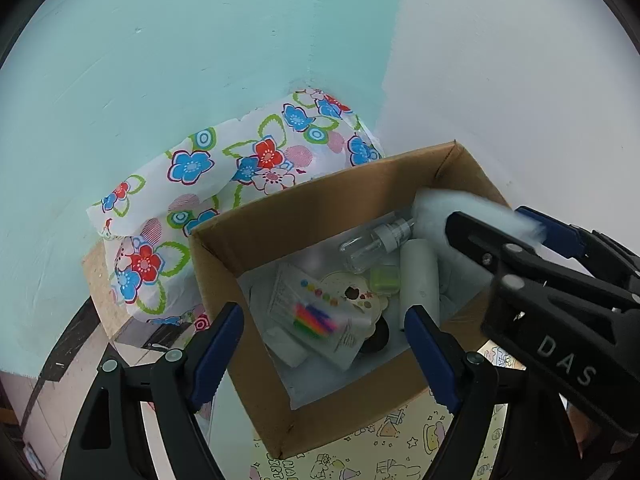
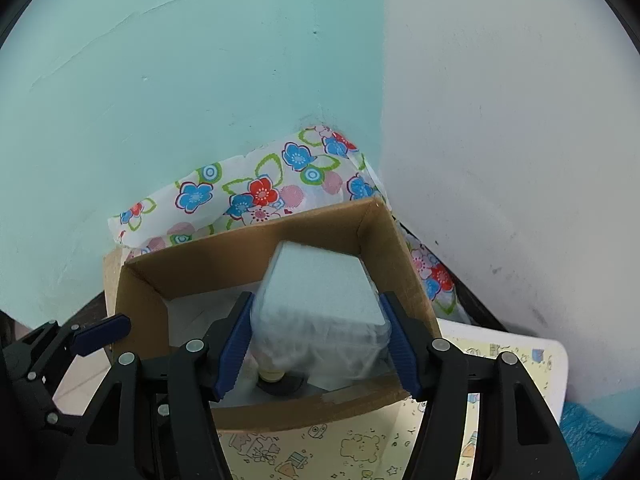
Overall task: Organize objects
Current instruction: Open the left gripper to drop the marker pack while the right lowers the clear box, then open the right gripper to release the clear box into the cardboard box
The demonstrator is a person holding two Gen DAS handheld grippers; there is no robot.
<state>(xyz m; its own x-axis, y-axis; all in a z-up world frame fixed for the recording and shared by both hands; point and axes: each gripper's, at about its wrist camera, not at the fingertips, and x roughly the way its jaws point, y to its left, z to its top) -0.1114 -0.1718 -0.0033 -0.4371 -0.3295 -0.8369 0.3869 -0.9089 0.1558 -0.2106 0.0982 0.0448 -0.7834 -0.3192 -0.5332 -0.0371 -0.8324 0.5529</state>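
An open cardboard box [image 1: 304, 208] [image 2: 248, 244] stands on a cartoon-print mat. Inside lie a clear spray bottle [image 1: 376, 244], a white tube [image 1: 420, 280], a small green case [image 1: 385, 280], a packet of coloured sticks [image 1: 316, 316] and a paint palette card [image 1: 352, 292]. My right gripper [image 2: 320, 340] is shut on a pale blue wrapped block [image 2: 320, 296] and holds it over the box's right side; the block also shows in the left wrist view [image 1: 460, 208]. My left gripper [image 1: 324, 344] is open and empty above the box's near edge.
A floral-print cloth [image 1: 224, 176] [image 2: 256, 192] lies bunched behind the box against the turquoise wall. A white wall stands to the right. The cartoon-print mat [image 2: 500, 360] extends in front and right. Blue fabric [image 2: 592, 428] sits at the far right.
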